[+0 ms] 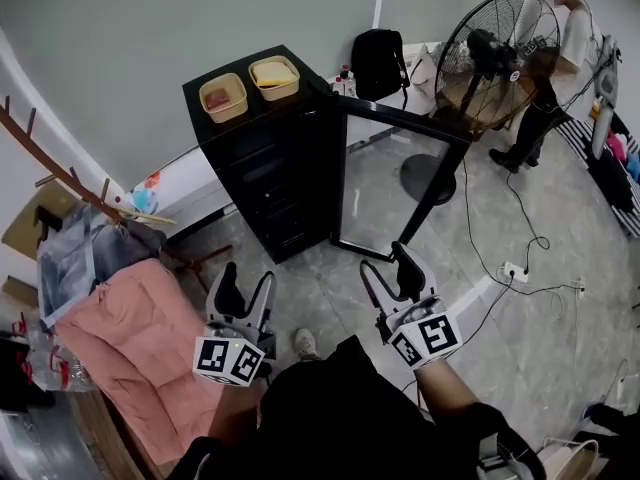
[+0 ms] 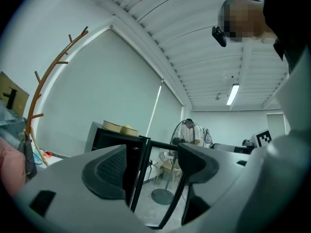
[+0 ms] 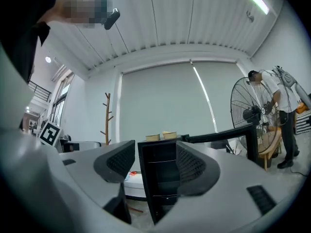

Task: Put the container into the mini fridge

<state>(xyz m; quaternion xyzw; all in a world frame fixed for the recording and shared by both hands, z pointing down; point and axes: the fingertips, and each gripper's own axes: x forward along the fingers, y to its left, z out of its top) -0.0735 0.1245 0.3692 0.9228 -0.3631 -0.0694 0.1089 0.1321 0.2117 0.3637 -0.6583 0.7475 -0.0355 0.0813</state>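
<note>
A black mini fridge [image 1: 275,173] stands against the wall with its glass door [image 1: 392,183] swung open to the right. Two tan containers sit on its top: one with red contents [image 1: 223,97], one with yellow contents [image 1: 274,77]. My left gripper [image 1: 247,280] and right gripper [image 1: 386,261] hang side by side in front of the fridge, well short of it. Both are open and empty. In the left gripper view the gripper [image 2: 150,166] frames the fridge [image 2: 109,140] and door edge. In the right gripper view the gripper [image 3: 154,164] frames the fridge [image 3: 163,178] with both containers [image 3: 160,136] on top.
A large standing fan [image 1: 497,58] and a person [image 1: 560,53] are at the back right. A black backpack [image 1: 378,63] leans on the wall. A wooden coat rack [image 1: 60,168] and a pink quilt [image 1: 140,348] lie left. A power strip with cable [image 1: 513,268] lies on the floor right.
</note>
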